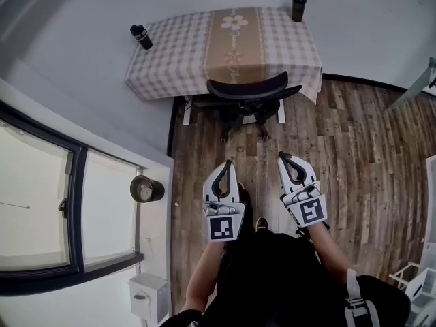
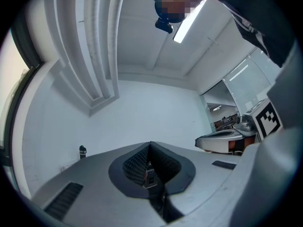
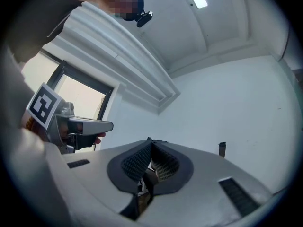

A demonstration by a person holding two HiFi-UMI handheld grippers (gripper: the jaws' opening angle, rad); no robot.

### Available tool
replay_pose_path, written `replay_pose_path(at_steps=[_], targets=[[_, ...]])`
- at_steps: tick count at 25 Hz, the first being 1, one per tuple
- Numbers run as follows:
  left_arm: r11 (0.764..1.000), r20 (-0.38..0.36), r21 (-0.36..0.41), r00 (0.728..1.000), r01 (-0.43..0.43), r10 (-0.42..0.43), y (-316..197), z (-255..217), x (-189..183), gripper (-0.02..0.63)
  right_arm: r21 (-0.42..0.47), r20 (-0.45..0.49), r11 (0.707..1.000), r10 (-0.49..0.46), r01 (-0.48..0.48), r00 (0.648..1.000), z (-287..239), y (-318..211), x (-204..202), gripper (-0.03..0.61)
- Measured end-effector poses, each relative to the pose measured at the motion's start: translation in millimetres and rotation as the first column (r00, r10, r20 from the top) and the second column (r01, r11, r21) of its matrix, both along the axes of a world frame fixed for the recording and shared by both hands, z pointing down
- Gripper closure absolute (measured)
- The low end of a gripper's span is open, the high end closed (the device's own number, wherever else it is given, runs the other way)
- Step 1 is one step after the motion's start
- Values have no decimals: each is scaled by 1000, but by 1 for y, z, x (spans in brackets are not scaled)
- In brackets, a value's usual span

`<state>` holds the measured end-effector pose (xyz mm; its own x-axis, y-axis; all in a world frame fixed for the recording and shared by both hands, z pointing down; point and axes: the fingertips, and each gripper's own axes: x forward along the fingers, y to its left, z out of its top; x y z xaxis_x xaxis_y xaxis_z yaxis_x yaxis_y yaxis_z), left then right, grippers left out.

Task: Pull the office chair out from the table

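Note:
A black office chair [image 1: 250, 98] stands pushed in under a table [image 1: 174, 53] covered with a checked cloth and a tan floral runner. Only its curved backrest, an armrest and parts of the base show. My left gripper [image 1: 227, 163] and right gripper [image 1: 281, 156] are held side by side above the wooden floor, a good way short of the chair and pointing toward it. Both are shut with nothing between the jaws. In the left gripper view the left gripper [image 2: 149, 144] has its tips together, and in the right gripper view the right gripper [image 3: 149, 140] looks the same.
One black bottle [image 1: 141, 36] stands at the table's left corner and another black bottle [image 1: 298, 7] at its far right corner. A white wall with a window [image 1: 41, 203] runs along the left. A round dark object [image 1: 145, 189] sits on the ledge there.

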<state>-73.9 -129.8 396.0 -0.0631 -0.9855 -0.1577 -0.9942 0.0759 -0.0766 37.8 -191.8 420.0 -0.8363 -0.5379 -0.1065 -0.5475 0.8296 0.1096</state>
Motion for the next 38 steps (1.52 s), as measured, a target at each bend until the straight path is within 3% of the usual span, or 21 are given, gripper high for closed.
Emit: replay_pose_path(at_steps=[17,22,27,31,35,38], targets=[[995,-1,-39,996,-94,94,-157,18,-112,617,2,-66,995,99,-99,993,5,-162,-71,572],[988,45,-110,992,-109,115,-189,46,-163,594,50,-94,984,176,-172,980,14,-208,-72,572],[969,99,-214,984,-122,146,-215,87,-213,589,66,-142,954,298,-291,944,24,-264,-48,571],[929,212,-332,947,-162,241,-229,124,-224,546,114,-316,943,332,-312,889,50,-304,-24,571],[873,321,-454,881,-178,347,-237,165,-226,515,127,-487,965,261,-228,834,86,-332,-11,534],[827,366,-527,826,-195,428,-239,198,-220,500,133,-642,985,172,-113,747,118,-344,-5,480]])
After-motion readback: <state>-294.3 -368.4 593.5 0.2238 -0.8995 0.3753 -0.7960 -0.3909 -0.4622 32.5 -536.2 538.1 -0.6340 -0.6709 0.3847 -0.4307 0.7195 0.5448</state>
